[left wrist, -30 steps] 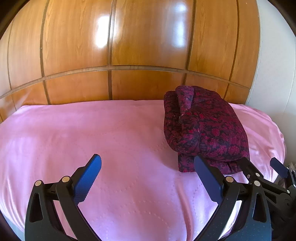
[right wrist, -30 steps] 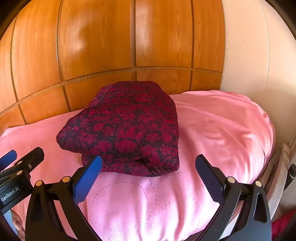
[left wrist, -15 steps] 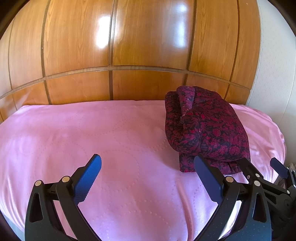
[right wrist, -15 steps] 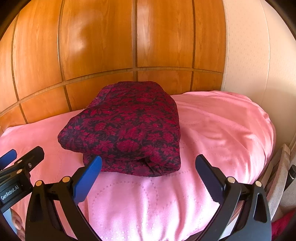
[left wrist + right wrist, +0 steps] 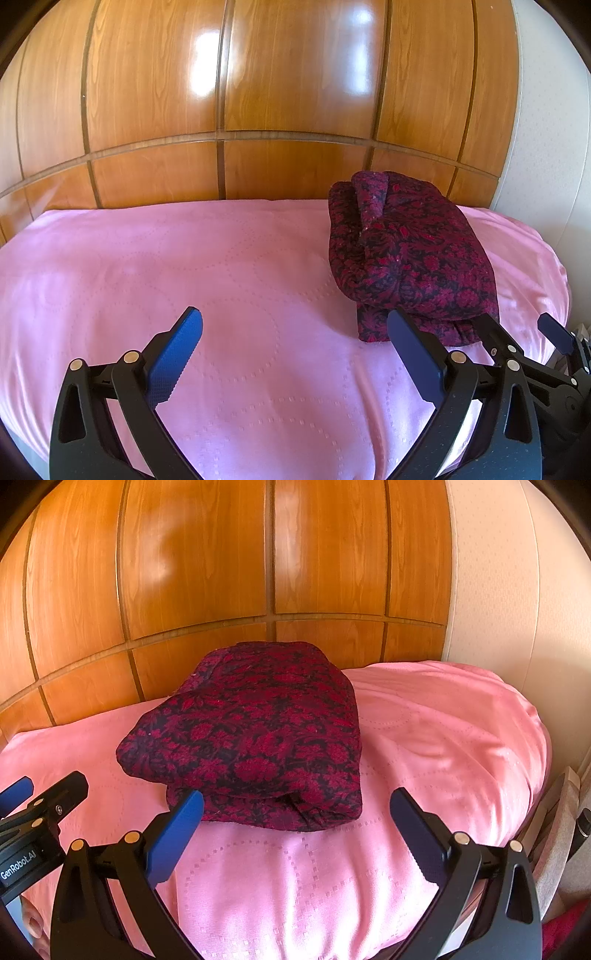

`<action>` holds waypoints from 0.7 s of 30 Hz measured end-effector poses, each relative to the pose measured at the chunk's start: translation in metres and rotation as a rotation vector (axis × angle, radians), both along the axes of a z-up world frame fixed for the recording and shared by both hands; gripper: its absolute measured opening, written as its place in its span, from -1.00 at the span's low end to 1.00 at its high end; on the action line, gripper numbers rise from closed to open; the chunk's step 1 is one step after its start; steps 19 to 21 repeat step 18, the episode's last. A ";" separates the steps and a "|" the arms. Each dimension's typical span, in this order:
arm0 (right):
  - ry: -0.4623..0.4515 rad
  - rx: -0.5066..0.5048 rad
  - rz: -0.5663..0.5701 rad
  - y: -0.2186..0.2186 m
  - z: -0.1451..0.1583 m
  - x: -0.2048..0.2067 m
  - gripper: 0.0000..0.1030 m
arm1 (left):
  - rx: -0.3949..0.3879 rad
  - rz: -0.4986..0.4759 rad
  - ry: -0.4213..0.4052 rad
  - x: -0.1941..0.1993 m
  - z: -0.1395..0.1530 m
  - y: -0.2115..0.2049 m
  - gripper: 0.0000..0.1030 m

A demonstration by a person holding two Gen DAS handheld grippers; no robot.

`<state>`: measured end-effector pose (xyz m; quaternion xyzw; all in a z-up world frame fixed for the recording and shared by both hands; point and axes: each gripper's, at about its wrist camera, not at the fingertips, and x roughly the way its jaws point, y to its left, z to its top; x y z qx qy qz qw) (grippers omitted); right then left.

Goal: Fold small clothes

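A dark red and black floral garment (image 5: 402,254) lies folded in a thick bundle on the pink bed cover (image 5: 184,266), toward the far right. In the right wrist view the garment (image 5: 258,734) sits just ahead of my right gripper (image 5: 295,812), which is open and empty. My left gripper (image 5: 293,334) is open and empty, hovering over bare cover to the left of the bundle. The right gripper's fingers (image 5: 495,332) show at the left wrist view's right edge, and the left gripper's fingers (image 5: 55,794) at the right wrist view's left edge.
A glossy wooden panelled headboard (image 5: 258,110) runs along the back of the bed. A pale wall (image 5: 498,590) stands to the right. The bed cover drops off at the right edge (image 5: 539,760), with furniture parts (image 5: 565,819) beyond it.
Both grippers have stayed open and nearly still. The views have shifted very slightly, and the folded garment has not moved.
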<state>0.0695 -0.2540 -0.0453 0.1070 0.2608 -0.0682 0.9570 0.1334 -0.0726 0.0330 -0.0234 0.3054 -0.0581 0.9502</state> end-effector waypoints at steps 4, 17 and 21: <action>0.005 -0.003 -0.005 0.004 -0.001 -0.002 0.95 | 0.001 0.007 -0.003 0.001 -0.001 0.001 0.92; 0.021 0.031 0.005 -0.002 -0.006 0.004 0.95 | 0.009 0.019 0.055 0.013 -0.017 0.007 0.92; 0.028 0.063 -0.007 -0.013 -0.006 0.007 0.95 | 0.010 0.022 0.063 0.016 -0.020 0.009 0.92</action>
